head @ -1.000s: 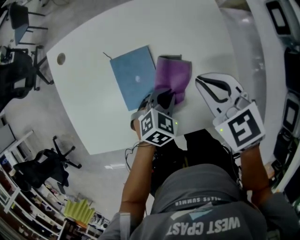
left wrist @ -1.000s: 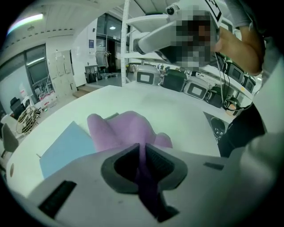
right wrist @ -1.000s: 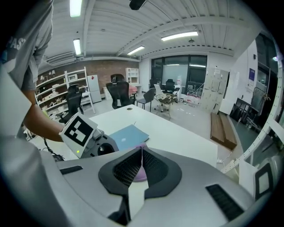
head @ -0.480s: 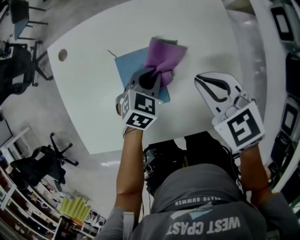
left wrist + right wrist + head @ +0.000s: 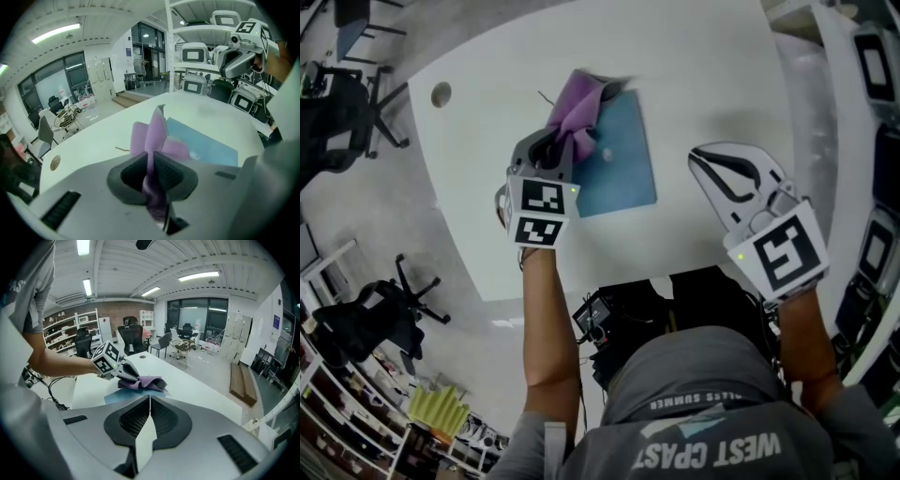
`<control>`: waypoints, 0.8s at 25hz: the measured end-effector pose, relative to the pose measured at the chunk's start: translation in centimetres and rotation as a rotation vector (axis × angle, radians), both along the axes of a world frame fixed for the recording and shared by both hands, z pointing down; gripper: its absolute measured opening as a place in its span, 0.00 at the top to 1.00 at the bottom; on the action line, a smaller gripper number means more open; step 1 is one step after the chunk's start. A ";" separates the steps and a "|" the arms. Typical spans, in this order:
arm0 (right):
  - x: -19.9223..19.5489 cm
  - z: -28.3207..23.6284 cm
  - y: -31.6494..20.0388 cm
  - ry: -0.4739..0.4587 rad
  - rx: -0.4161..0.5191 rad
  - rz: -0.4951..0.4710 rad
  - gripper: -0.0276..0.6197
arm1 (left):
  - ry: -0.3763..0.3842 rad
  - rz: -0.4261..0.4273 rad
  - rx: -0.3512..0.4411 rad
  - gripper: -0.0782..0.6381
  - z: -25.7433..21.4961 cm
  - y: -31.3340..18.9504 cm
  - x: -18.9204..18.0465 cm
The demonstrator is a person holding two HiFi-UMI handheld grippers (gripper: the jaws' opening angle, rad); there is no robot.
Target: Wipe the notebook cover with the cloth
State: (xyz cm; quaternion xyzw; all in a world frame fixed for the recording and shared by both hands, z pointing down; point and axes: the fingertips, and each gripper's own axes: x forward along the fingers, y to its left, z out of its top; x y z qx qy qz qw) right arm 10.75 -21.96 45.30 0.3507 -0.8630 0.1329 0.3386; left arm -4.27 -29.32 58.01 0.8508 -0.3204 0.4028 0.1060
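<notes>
A blue notebook (image 5: 623, 164) lies flat on the white table (image 5: 703, 84). My left gripper (image 5: 562, 142) is shut on a purple cloth (image 5: 577, 105), which drapes over the notebook's far left corner and onto the table. In the left gripper view the cloth (image 5: 151, 136) is pinched between the pads and fans out ahead, with the notebook (image 5: 208, 149) to its right. My right gripper (image 5: 705, 157) hovers shut and empty over bare table right of the notebook. From the right gripper view (image 5: 149, 401) I see the left gripper (image 5: 111, 363), the cloth (image 5: 146, 382) and the notebook (image 5: 115, 397).
A round cable hole (image 5: 441, 94) sits near the table's far left corner. Office chairs (image 5: 337, 94) stand on the floor to the left. Shelves with monitors (image 5: 877, 66) run along the right. Dark gear and cables (image 5: 609, 314) lie under the near table edge.
My left gripper has dragged the cloth leftward across the notebook, from its right edge to its far left corner. The right gripper has stayed in almost the same spot.
</notes>
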 end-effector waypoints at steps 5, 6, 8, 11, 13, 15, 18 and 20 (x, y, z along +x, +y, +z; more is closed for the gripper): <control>-0.9 -0.4 -0.4 -0.007 0.004 -0.010 0.91 | -0.049 -0.057 -0.020 0.84 1.0 0.4 -3.4; -1.0 -0.6 -0.6 -0.009 0.009 -0.010 0.91 | -0.061 -0.068 -0.025 0.84 1.3 0.3 -4.1; -1.1 -1.1 -0.8 -0.004 0.020 -0.020 0.91 | -0.086 -0.089 -0.022 0.83 1.2 0.3 -5.6; -1.5 -1.7 -0.7 0.008 0.034 -0.044 0.91 | -0.114 -0.122 -0.011 0.83 0.6 0.6 -8.1; -1.9 -2.1 -0.4 0.016 0.043 -0.057 0.91 | -0.135 -0.138 0.005 0.83 0.2 0.9 -9.8; -2.5 -2.7 -0.2 0.022 0.053 -0.073 0.91 | -0.154 -0.161 0.007 0.83 -0.1 1.3 -11.7; -3.3 -3.7 -0.1 0.024 0.074 -0.095 0.91 | -0.172 -0.198 -0.002 0.83 -0.6 2.1 -14.1; -3.8 -4.4 -0.2 0.027 0.090 -0.114 0.91 | -0.178 -0.219 -0.023 0.82 -0.6 2.7 -15.4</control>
